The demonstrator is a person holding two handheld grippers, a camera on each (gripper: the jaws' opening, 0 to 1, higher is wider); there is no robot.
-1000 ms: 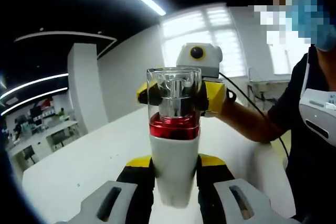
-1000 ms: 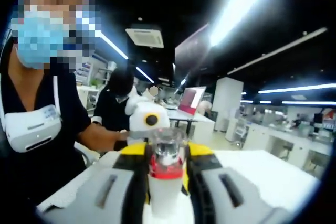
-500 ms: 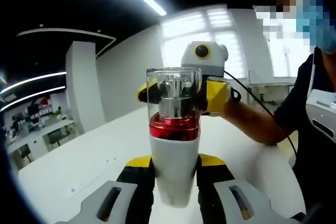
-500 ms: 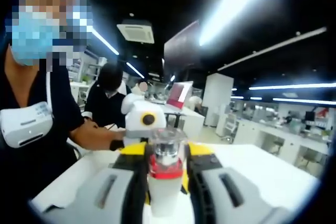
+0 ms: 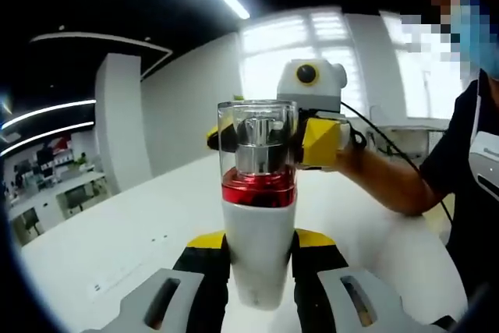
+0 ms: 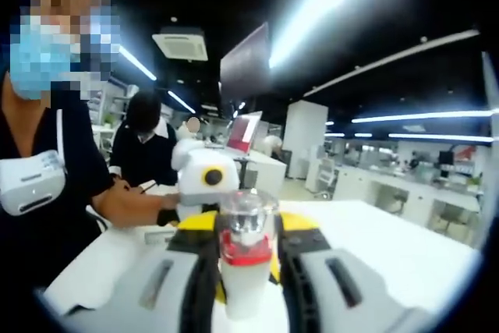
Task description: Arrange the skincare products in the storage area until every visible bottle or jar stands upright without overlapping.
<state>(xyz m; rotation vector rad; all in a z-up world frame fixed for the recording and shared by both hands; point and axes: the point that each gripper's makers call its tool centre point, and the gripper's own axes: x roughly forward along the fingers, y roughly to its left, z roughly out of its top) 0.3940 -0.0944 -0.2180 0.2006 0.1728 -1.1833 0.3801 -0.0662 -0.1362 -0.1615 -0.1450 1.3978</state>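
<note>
A skincare bottle [image 5: 259, 255] with a white body, a red band and a clear cap over a silver pump stands upright in the air. My left gripper [image 5: 259, 249] is shut on its white body. From behind, my right gripper [image 5: 269, 139] closes its yellow pads on the clear cap. In the right gripper view the same bottle [image 6: 245, 282] sits between the jaws of my right gripper [image 6: 244, 253], and my left gripper [image 6: 204, 183] shows just behind it, held by a person's hand.
A white table [image 5: 132, 232] spreads below the bottle, with its far edge [image 6: 390, 247] to the right. The person [image 6: 47, 185] holding the grippers stands close by. Another person [image 6: 144, 150] sits at a desk behind.
Both views have swung a little, so the room behind has shifted. The bottle stays gripped between both grippers in the same place in each view.
</note>
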